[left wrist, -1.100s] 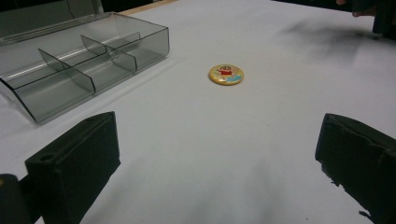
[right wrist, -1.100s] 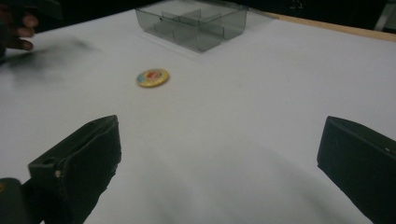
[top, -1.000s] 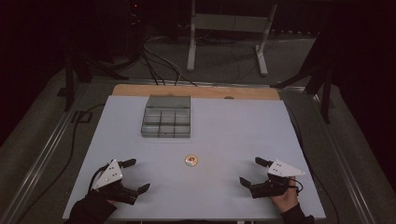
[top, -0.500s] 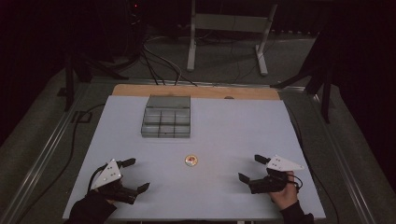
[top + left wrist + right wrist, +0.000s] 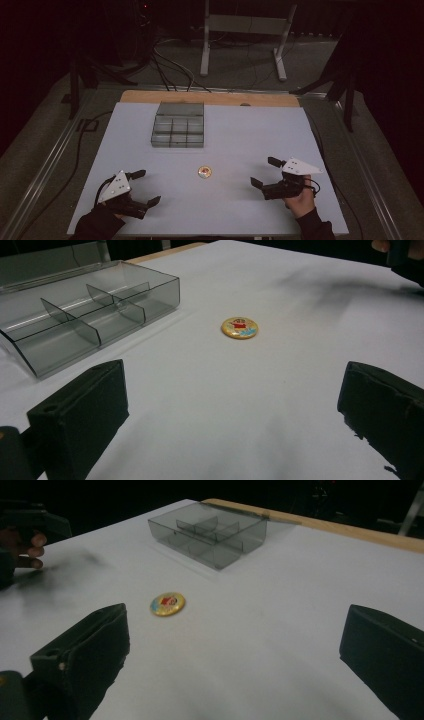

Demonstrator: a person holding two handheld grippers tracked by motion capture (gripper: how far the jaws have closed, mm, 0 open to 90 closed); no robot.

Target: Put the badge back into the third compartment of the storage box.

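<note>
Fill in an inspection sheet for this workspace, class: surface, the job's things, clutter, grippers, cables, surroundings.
Surface: white table, wooden strip along its far edge.
Job's things: round badge lying flat near the middle; clear divided box beyond it, compartments empty.
Clutter: nothing seen.
Grippers: left gripper and right gripper both open, near the front edge, either side of the badge, holding nothing.
Cables: several on the floor behind the table.
Surroundings: dark room, metal stand behind.

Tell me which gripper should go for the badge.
Right, by a little. The right gripper is open, its jaws pointing toward the badge and level with it. The left gripper is open too, but sits lower on the table and angles past the badge.
</note>
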